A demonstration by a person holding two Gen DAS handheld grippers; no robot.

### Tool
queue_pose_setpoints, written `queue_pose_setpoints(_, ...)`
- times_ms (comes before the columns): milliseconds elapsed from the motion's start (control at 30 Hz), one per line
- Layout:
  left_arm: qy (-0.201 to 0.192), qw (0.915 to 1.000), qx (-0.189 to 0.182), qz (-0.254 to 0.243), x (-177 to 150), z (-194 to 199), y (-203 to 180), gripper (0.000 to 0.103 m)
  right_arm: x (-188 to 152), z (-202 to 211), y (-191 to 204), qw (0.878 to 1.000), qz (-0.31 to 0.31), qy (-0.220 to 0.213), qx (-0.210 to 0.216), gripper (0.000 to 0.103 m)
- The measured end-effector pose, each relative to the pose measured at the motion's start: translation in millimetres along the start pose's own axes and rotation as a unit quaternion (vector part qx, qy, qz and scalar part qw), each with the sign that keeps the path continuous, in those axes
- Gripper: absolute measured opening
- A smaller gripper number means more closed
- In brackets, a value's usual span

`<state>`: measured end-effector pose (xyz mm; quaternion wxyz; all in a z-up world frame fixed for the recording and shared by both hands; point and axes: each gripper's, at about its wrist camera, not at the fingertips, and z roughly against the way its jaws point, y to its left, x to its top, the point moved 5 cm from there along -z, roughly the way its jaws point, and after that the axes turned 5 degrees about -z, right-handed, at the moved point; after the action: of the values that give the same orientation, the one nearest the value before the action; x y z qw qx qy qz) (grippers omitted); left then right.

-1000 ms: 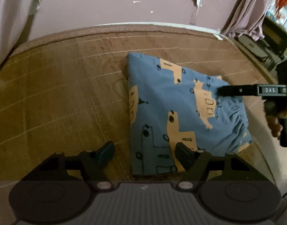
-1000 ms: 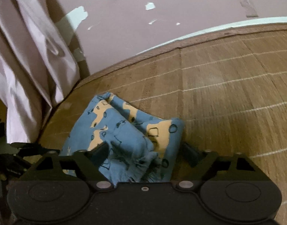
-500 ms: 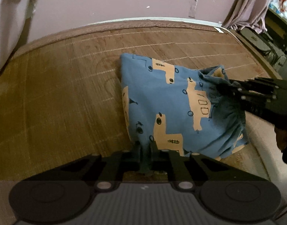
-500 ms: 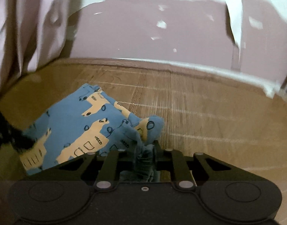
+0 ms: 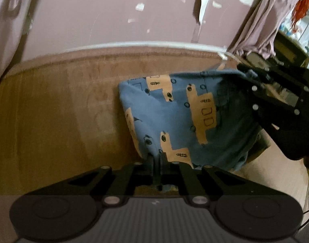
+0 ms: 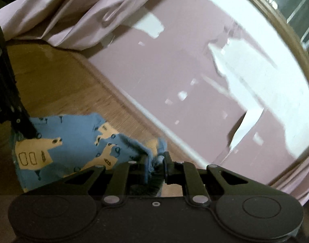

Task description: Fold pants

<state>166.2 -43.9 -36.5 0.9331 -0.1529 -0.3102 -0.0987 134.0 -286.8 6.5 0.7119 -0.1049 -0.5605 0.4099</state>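
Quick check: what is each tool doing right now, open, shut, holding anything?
Left tool: shut on a corner of the blue patterned pants.
Right tool: just closed, shut on a bunched edge of the same pants.

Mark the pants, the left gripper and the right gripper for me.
pants point(image 5: 174, 121), left wrist view, middle of the blue printed cloth.
left gripper point(image 5: 157, 164), left wrist view, between its fingertips, shut on the near edge.
right gripper point(image 6: 157, 164), right wrist view, between its fingertips, shut on bunched cloth.
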Motion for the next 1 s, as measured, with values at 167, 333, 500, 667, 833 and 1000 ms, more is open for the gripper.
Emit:
queue_pose_setpoints(167,-0.02,0.9997,0.006,-0.014,28,-1,0,0.004,28,-17,-23,1.0,0.003,-0.001,0.016,0.014)
queue_pose_setpoints(333,0.028,0.9995,0.01,-0.01,7,-13,13,0.004,-6,-39,-27,0.983,-0.131,0.083,0.102,0.019)
queue_pose_setpoints(500,0.061,0.9977,-0.006,0.03,-17,-21,35,0.005,-68,-48,-17,0.945,-0.258,0.156,0.125,0.027)
queue_pose_setpoints(667,0.071,0.9965,-0.007,0.042,-18,-25,39,0.025,-97,-57,-21,0.927,-0.312,0.182,0.103,0.063)
queue_pose_setpoints(833,0.076,0.9951,-0.007,0.062,-23,-28,47,0.052,-106,-73,-34,0.906,-0.355,0.183,0.139,0.075)
queue_pose_setpoints(1000,0.089,0.9925,-0.034,0.077,-24,-30,44,0.042,-115,-86,-35,0.871,-0.415,0.173,0.197,0.061)
